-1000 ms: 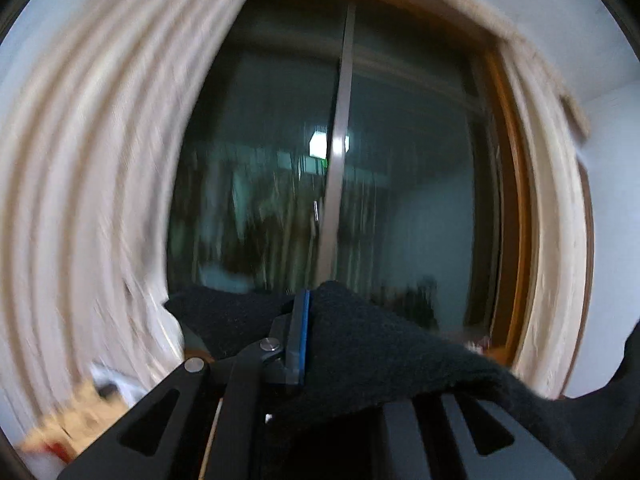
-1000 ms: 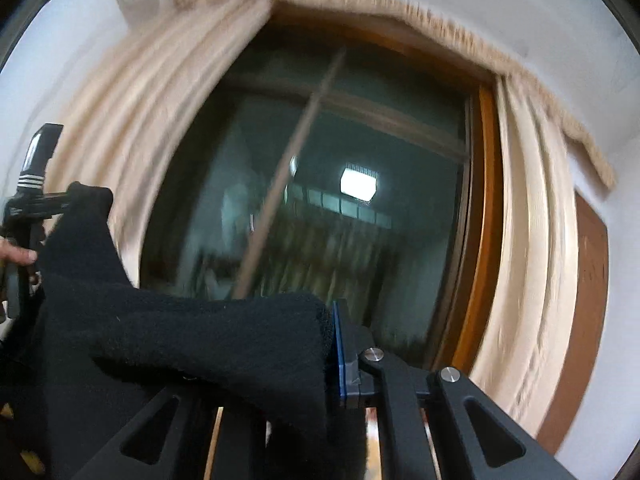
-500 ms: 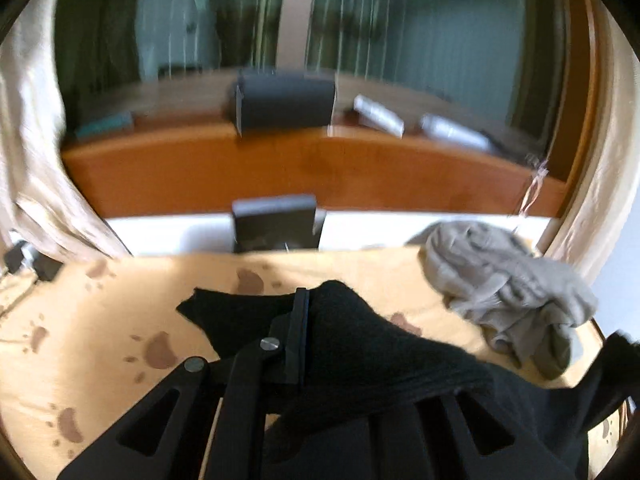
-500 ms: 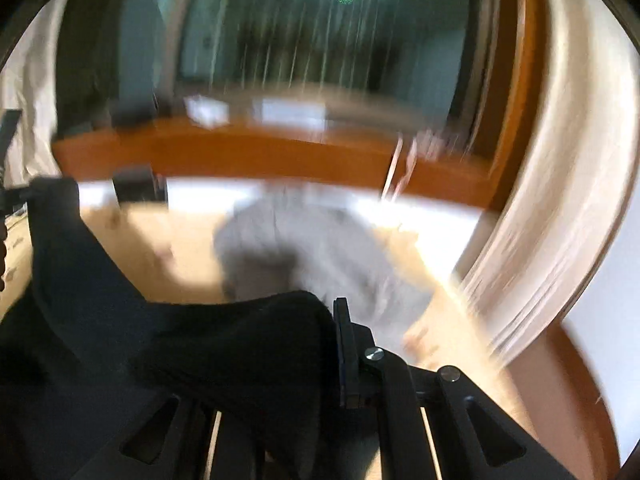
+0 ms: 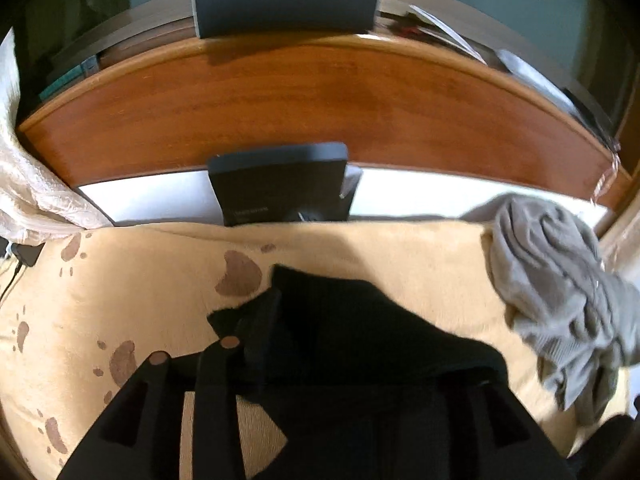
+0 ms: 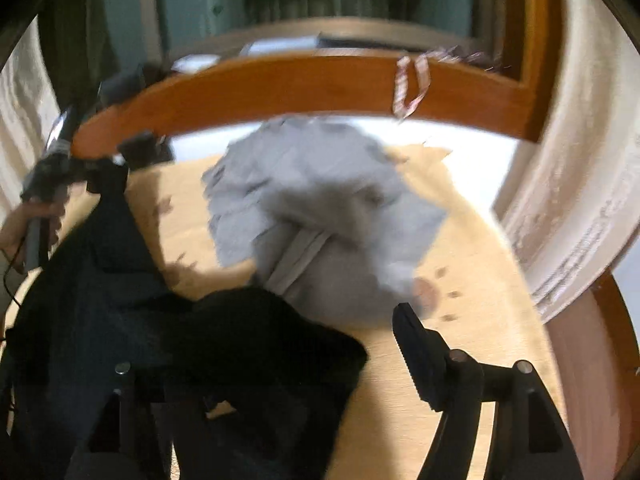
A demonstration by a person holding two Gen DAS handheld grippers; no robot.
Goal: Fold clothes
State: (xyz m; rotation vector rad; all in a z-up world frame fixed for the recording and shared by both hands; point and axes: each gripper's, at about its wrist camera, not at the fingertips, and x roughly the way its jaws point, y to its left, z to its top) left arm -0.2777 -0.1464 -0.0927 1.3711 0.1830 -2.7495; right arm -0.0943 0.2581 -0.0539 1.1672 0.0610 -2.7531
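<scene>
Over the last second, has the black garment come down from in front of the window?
Yes. The black garment sat against the window glass earlier; now it lies low over the yellow blanket, below the wooden headboard.

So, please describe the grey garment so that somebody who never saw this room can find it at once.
Start from the bed with the yellow-tan blanket printed with brown paw marks, below the orange wooden headboard. The grey garment lies crumpled on that blanket, toward the curtain side. It is a pale, bunched heap, unlike the black garment beside it.
</scene>
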